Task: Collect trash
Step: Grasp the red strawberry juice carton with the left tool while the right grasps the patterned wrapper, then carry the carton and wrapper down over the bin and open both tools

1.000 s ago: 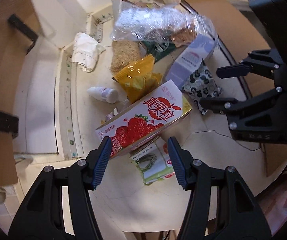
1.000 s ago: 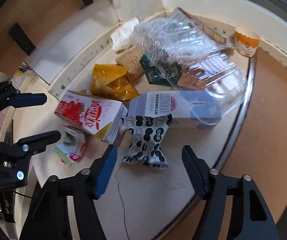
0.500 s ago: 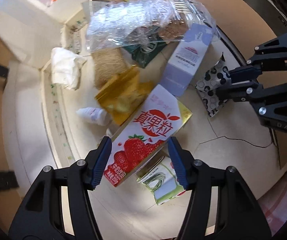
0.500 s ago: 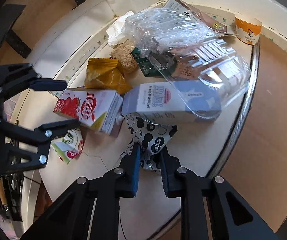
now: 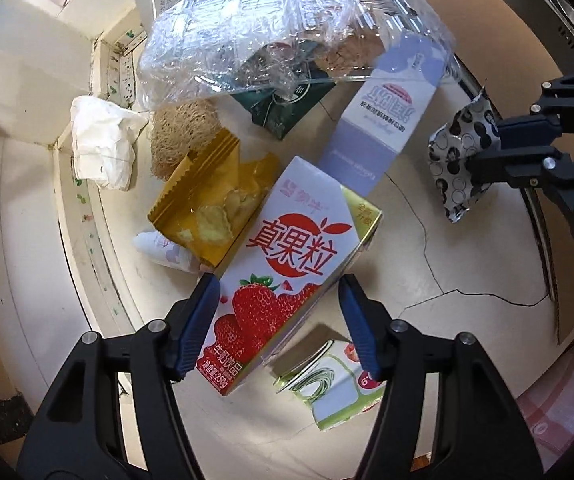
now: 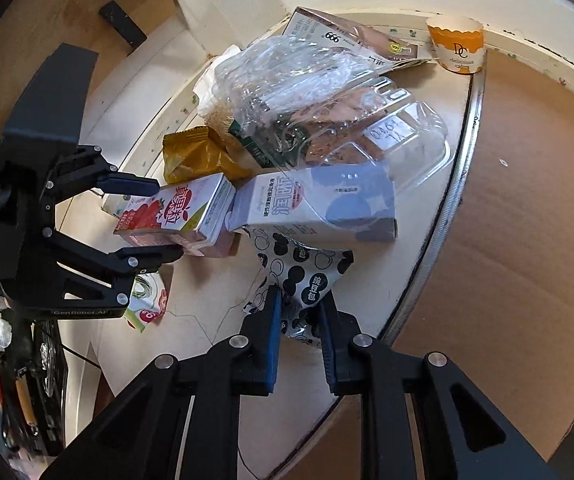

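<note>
Trash lies in a loose heap on the cream round tabletop (image 5: 467, 272), near its far edge.

Left wrist view: the left gripper (image 5: 279, 320) points down over the red-and-white strawberry milk carton (image 5: 283, 276). Its jaws are opening, with the carton between them; the blue pads do not press on it. A green-and-white small carton (image 5: 327, 384) lies partly under the right-hand finger. Beyond: a torn gold foil snack bag (image 5: 207, 204), a crumpled white tissue (image 5: 103, 144), a lavender-and-white milk carton (image 5: 383, 120) and a crinkled clear plastic clamshell tray (image 5: 271, 36) on top of the heap. At right, the right gripper (image 5: 483, 148) is clamped on the black-and-white spotted foil wrapper (image 5: 455, 164).

Right wrist view: the right gripper (image 6: 299, 320) pinches the spotted wrapper (image 6: 307, 276) by its near end, jaws nearly together. The wrapper's far end touches the lavender carton (image 6: 319, 204). The left gripper (image 6: 163, 220) straddles the strawberry carton (image 6: 179, 212). An orange-and-white paper cup (image 6: 457, 48) stands upright, well apart at the rim.
</note>
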`<state>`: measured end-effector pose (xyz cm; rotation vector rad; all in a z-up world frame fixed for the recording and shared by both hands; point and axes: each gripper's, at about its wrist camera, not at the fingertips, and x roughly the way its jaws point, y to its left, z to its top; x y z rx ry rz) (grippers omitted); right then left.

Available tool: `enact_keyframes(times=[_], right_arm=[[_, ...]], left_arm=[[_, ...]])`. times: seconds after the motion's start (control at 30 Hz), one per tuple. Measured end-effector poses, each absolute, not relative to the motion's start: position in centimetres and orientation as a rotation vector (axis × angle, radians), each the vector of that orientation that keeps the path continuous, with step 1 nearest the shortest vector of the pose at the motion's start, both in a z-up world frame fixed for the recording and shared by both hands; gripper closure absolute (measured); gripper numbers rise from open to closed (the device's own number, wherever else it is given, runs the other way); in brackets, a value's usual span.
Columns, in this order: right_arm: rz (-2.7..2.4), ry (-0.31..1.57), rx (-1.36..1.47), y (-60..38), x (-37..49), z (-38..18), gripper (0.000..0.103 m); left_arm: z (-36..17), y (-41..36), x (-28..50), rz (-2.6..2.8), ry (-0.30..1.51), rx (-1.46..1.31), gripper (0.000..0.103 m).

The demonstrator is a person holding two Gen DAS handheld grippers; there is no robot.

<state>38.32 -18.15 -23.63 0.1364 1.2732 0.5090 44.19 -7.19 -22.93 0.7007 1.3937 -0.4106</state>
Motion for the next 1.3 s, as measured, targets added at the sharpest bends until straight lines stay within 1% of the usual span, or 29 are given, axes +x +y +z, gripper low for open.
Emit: enact_keyframes(times=[0.17,0.33,0.4,0.47,0.53,0.57,0.7,0.77,0.9,1.03,1.3], right_arm=[[0.511,1.283,0.138,-19.2,38.1,-23.4,0.085],[0.518,1.287,0.139,-18.9,38.0,-24.0,0.087],[0.520,1.287,0.143,-18.9,37.9,-23.9,0.088],[0.521,1.287,0.147,-19.0,37.9,-23.8,0.088],[0.525,1.281,0.148,-19.1,37.8,-23.6,0.089],[0.528,1.279,0.150,-19.2,37.7,-23.5,0.090],[0.531,1.276,0.163,-19.7,37.9,-23.2,0.095],[0.533,1.270,0.172,-19.8,37.8,-23.0,0.096],[0.542,1.263,0.187,-20.0,37.5,-22.3,0.097],[0.540,1.253,0.202,-20.0,37.0,-21.3,0.098],[0.528,1.215,0.215,-20.2,34.5,-18.2,0.098]], left_arm=[[-23.4,-8.3,43.9,-0.404,1.360,0.791,0.034],[-23.0,-8.8,44.1,-0.387,1.326,0.795,0.033],[-22.5,-8.8,43.9,-0.367,1.317,0.777,0.037],[-22.0,-8.7,43.8,-0.355,1.292,0.774,0.052],[-21.6,-9.1,43.6,-0.336,1.275,0.772,0.059],[-21.2,-9.1,43.6,-0.326,1.283,0.759,0.060],[-20.0,-8.3,43.5,-0.296,1.296,0.713,0.063],[-19.6,-7.7,43.5,-0.276,1.292,0.693,0.063],[-18.1,-6.5,42.8,-0.239,1.280,0.636,0.064],[-15.5,-5.4,41.5,-0.213,1.247,0.585,0.064],[-10.8,-4.4,36.7,-0.203,1.170,0.501,0.064]])
